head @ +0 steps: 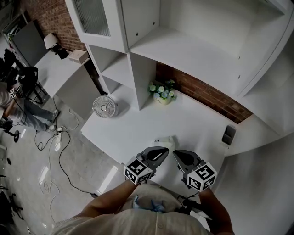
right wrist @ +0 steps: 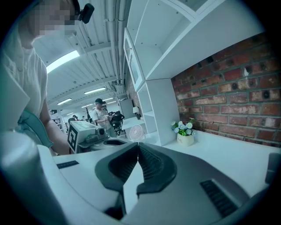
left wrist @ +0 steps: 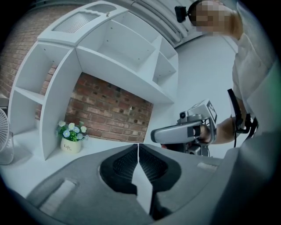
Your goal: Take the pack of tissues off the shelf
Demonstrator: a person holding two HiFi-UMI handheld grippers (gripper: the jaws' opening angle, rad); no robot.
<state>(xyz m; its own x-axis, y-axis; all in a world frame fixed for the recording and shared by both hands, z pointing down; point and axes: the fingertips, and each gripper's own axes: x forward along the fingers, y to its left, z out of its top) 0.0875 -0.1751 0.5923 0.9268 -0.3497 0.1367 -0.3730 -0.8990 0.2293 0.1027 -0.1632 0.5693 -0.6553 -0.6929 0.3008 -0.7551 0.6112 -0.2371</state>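
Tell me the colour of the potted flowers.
The flowers are white and pale blue, seen best in the left gripper view.

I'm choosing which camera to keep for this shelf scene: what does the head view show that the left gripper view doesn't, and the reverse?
Only the head view: a dark rectangular object on the white desk, a pale bundle beyond the left gripper, and a white power strip on the floor. Only the left gripper view: the black head-worn camera. Both: the white pot of pale flowers, the round white fan, the red brick wall and the right gripper.
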